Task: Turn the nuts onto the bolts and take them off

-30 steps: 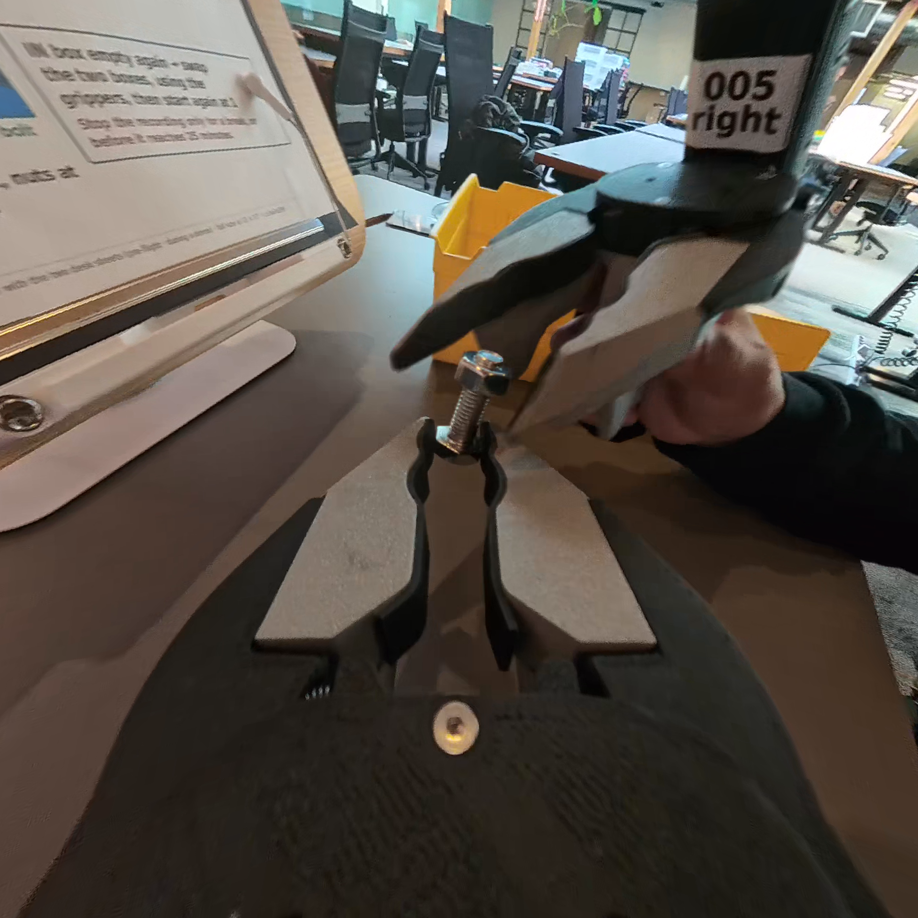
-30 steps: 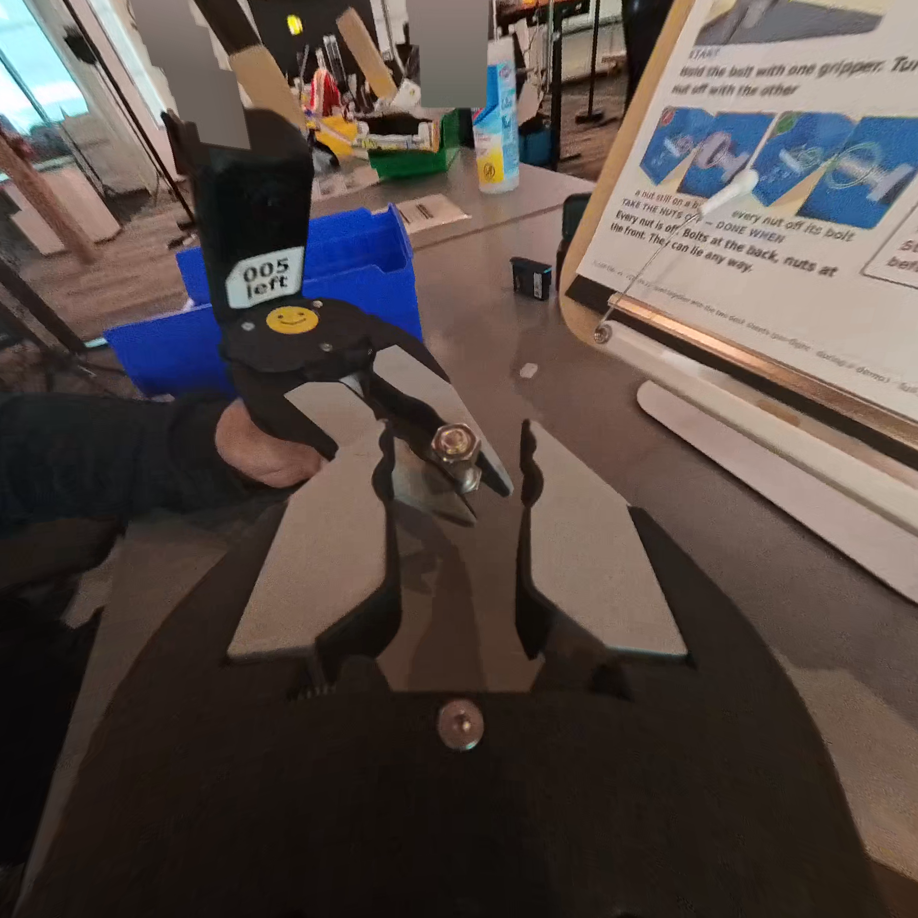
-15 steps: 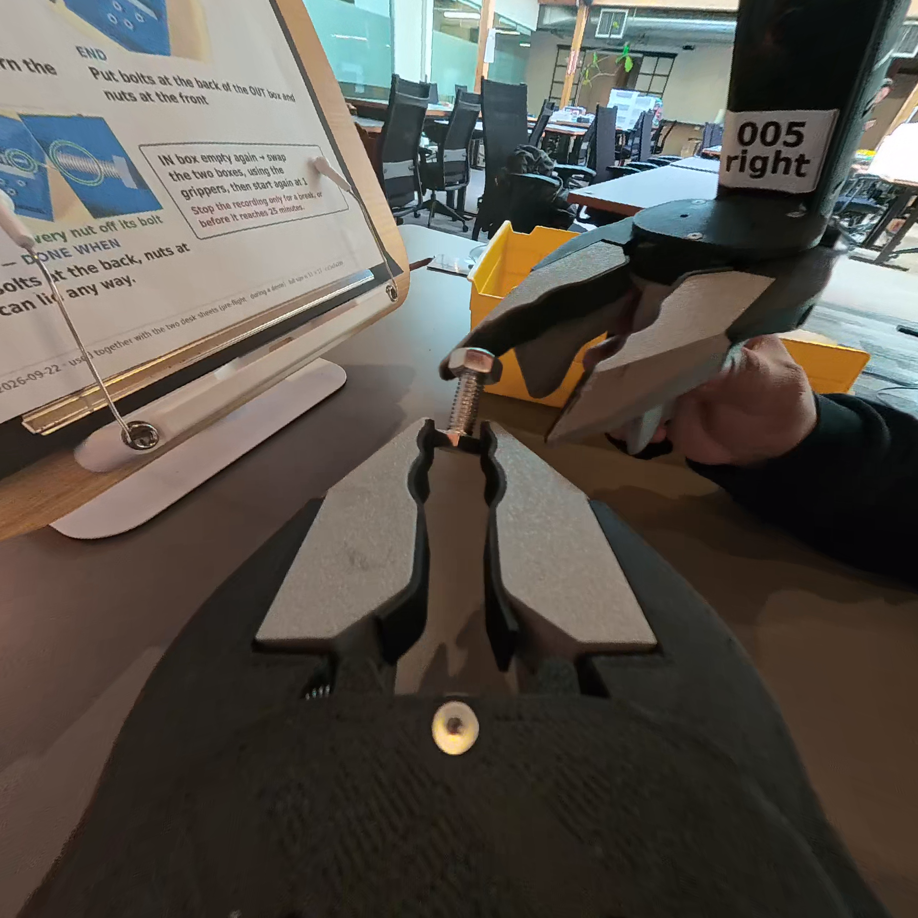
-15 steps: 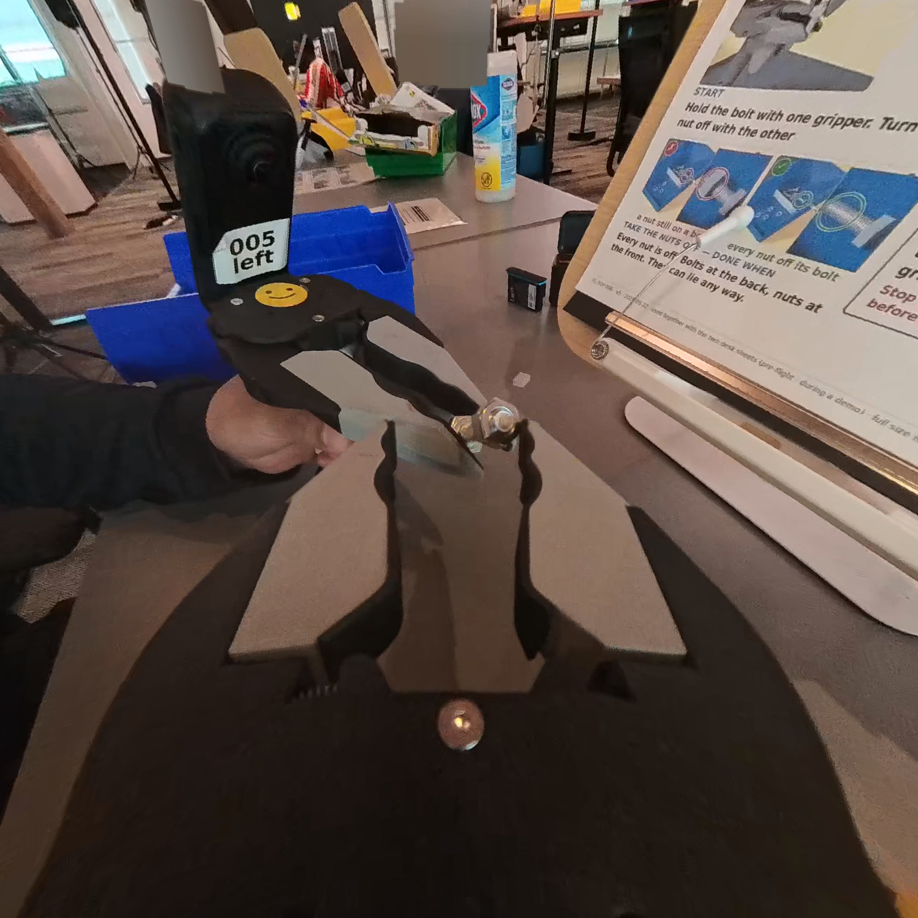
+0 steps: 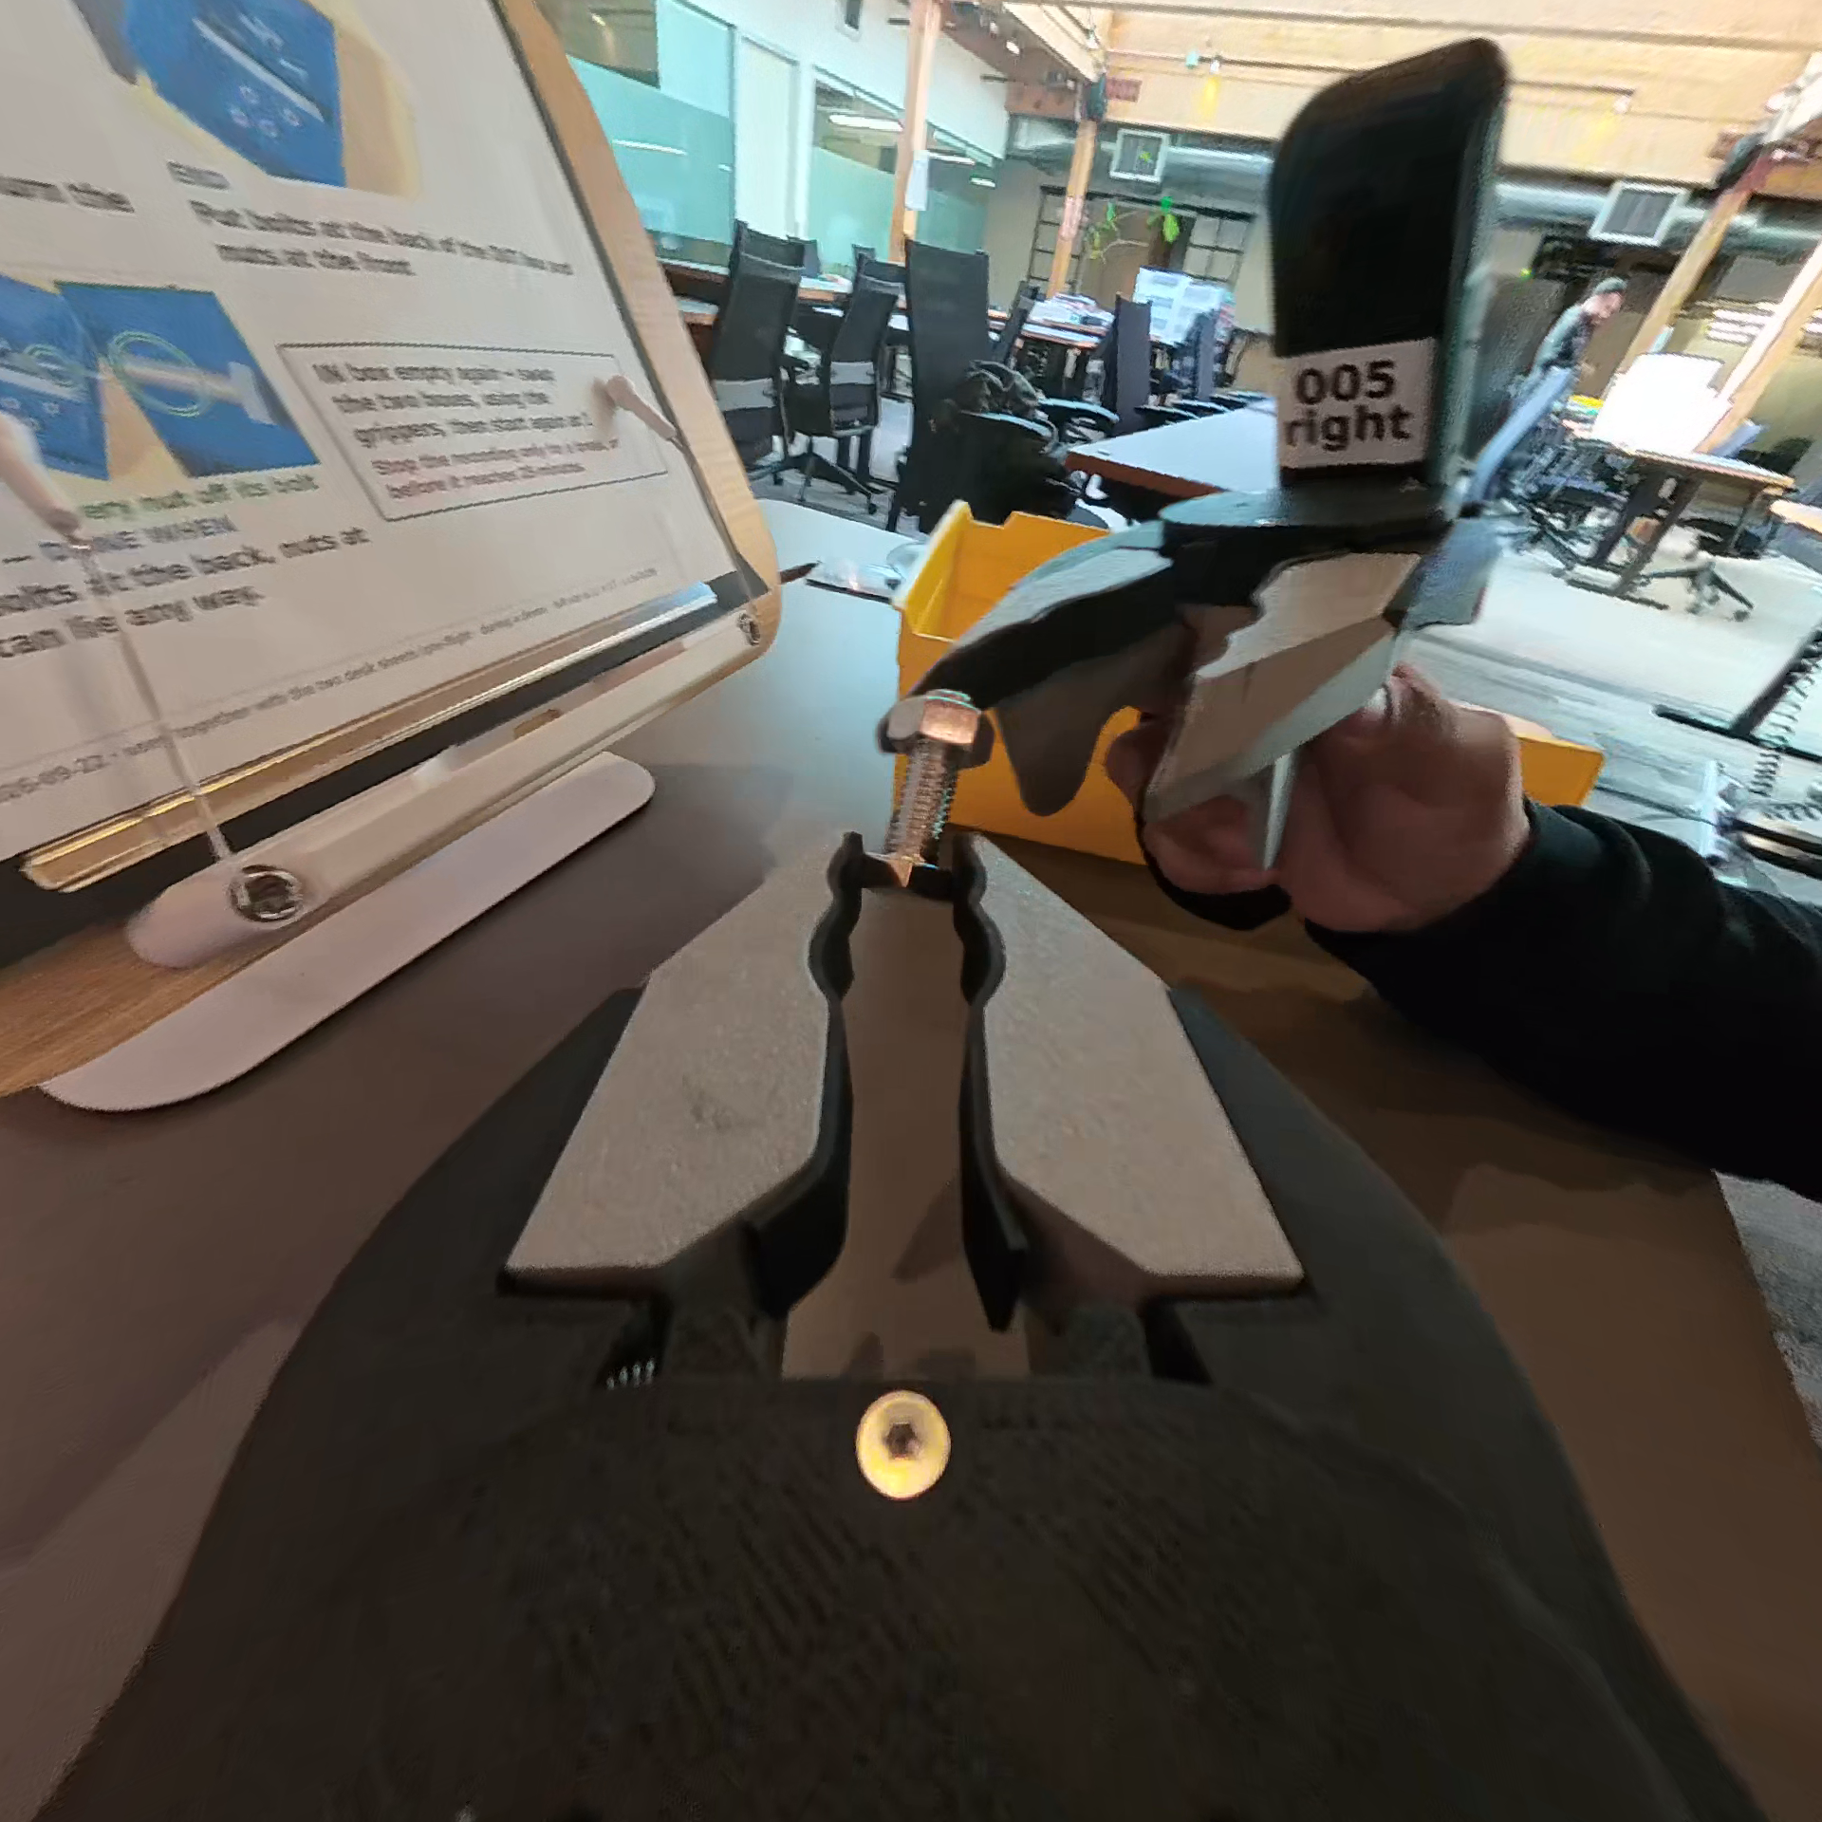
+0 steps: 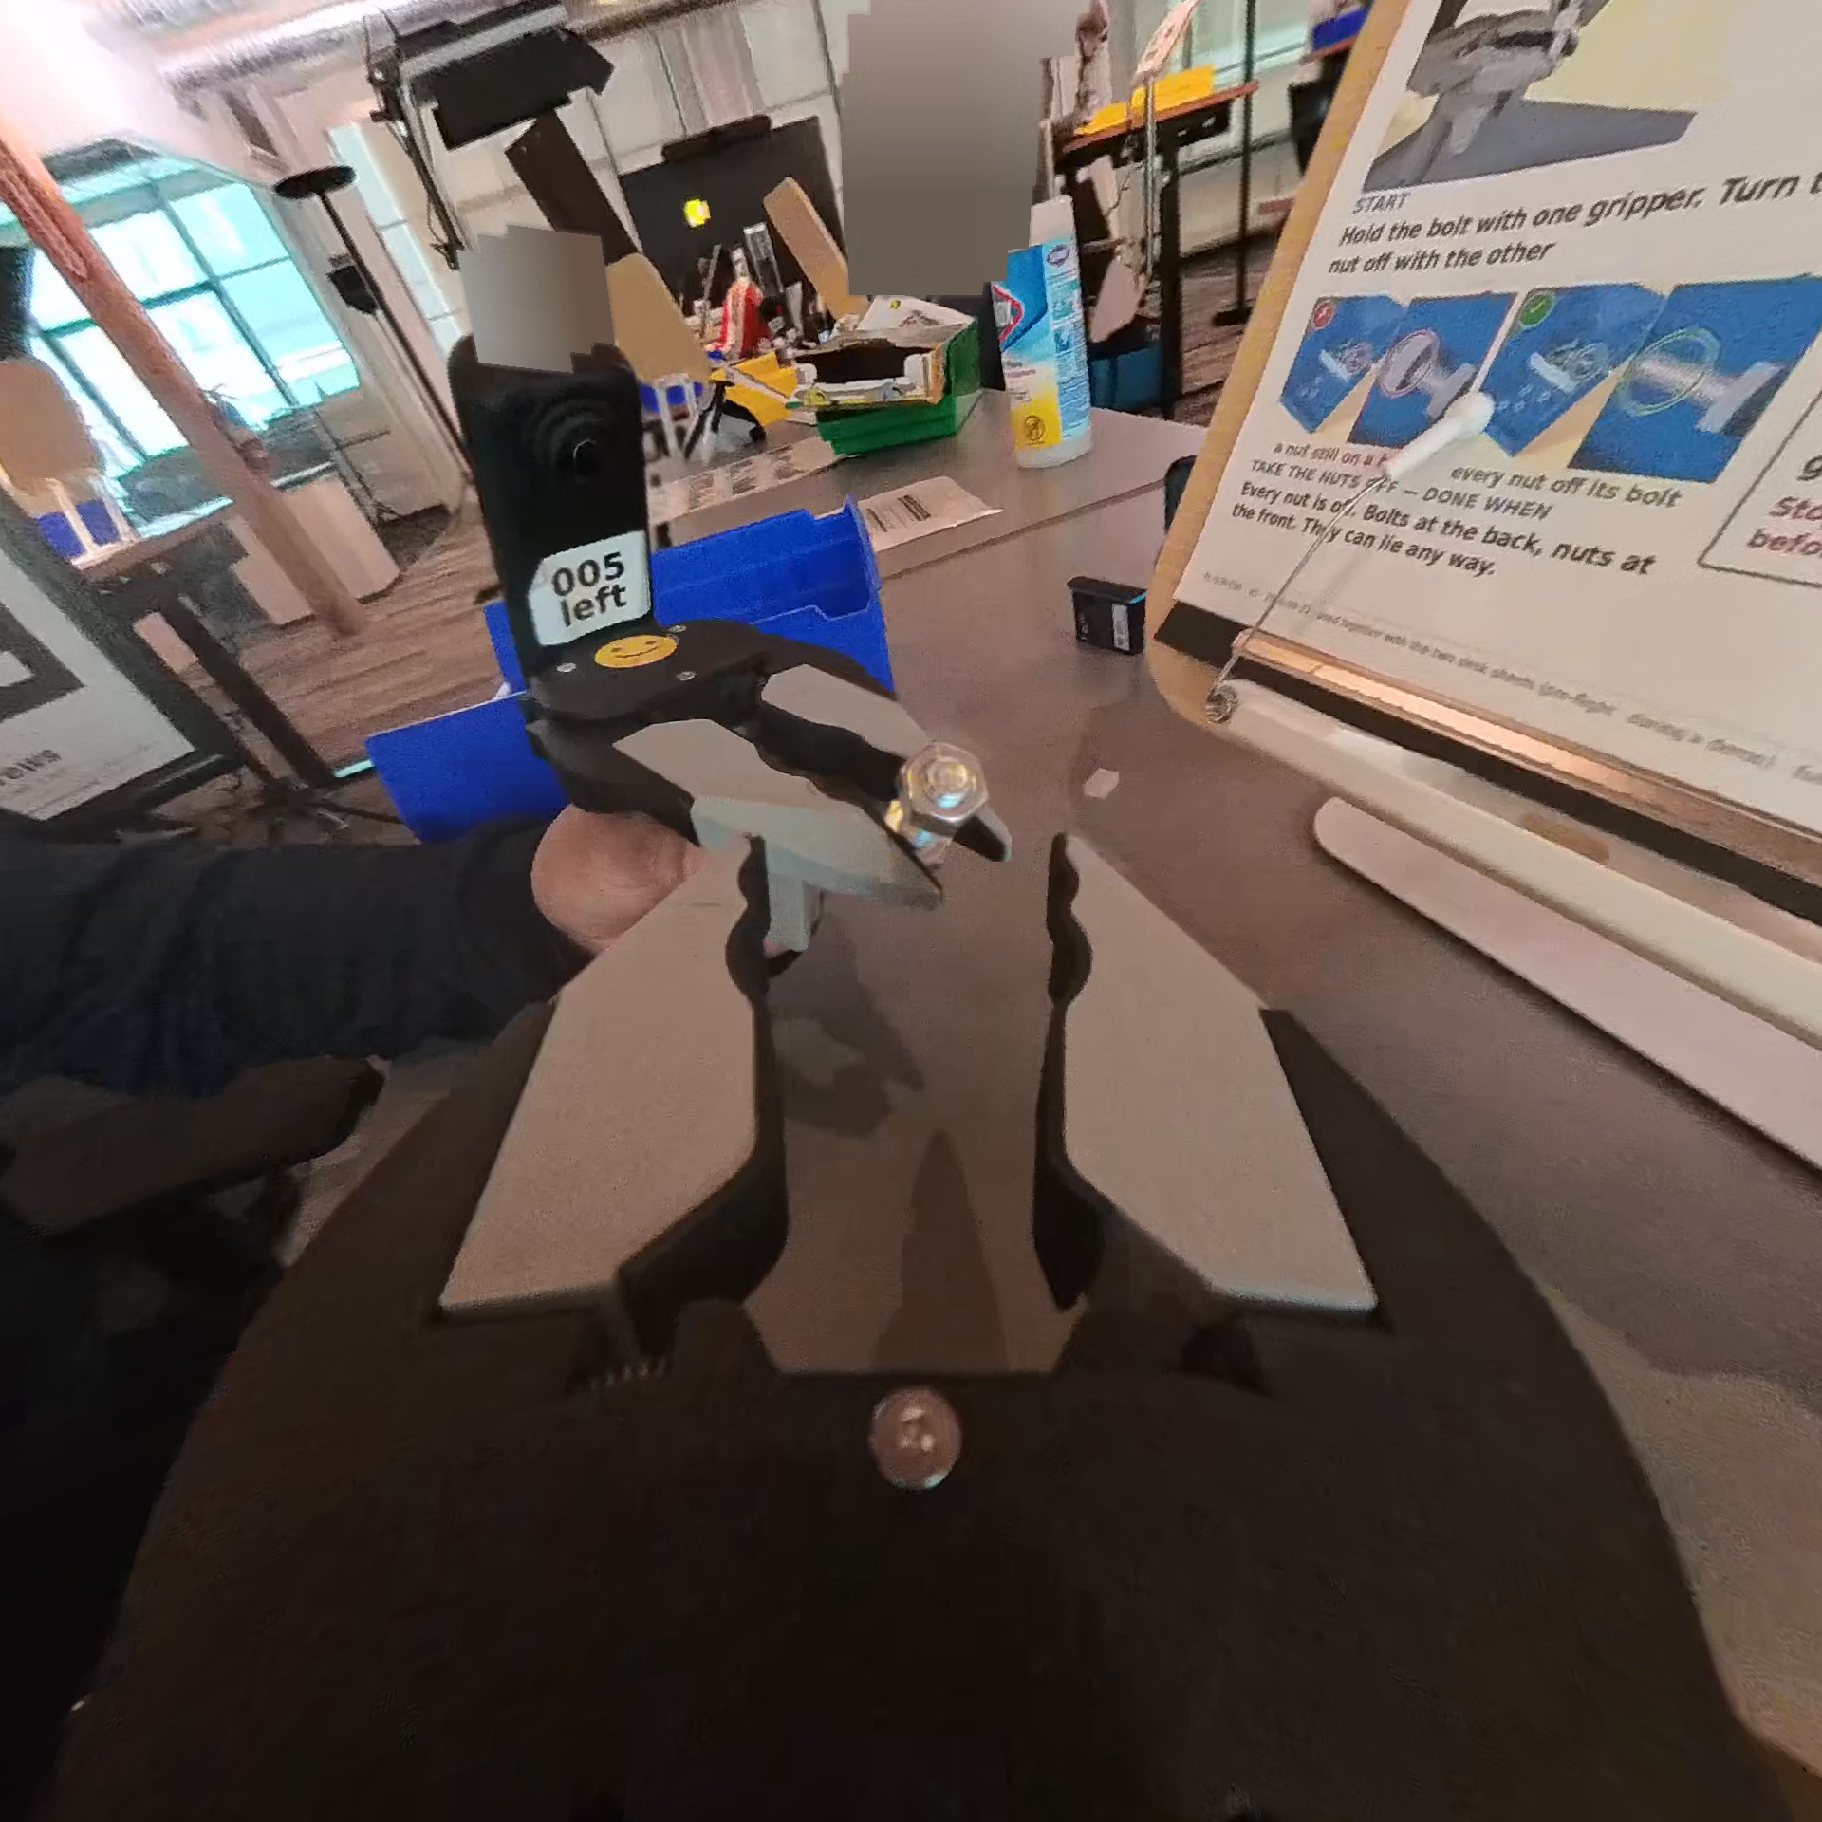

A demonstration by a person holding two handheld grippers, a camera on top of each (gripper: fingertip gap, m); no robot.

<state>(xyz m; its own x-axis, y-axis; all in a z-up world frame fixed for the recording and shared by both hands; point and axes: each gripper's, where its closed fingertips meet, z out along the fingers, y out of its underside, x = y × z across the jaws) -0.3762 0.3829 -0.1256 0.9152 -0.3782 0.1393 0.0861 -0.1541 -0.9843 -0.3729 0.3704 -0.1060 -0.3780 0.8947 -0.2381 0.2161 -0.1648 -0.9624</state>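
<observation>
The bolt [image 5: 922, 789] is pinched at its lower end by the left gripper [image 5: 905, 873] and is held upright above the table [image 5: 493, 1065]. In the left wrist view one finger of the right gripper [image 5: 1016, 759] is seen at the bolt's head; only the right wrist view shows the right gripper [image 6: 907, 887] spread wide, with a nut [image 6: 946, 779] on the bolt [image 6: 932, 804]. A yellow bin [image 5: 986, 582] is seen behind the bolt, a blue bin [image 6: 769, 582] beyond the left gripper [image 6: 927, 858], and an instruction board [image 5: 325, 394] beside the bolt.
</observation>
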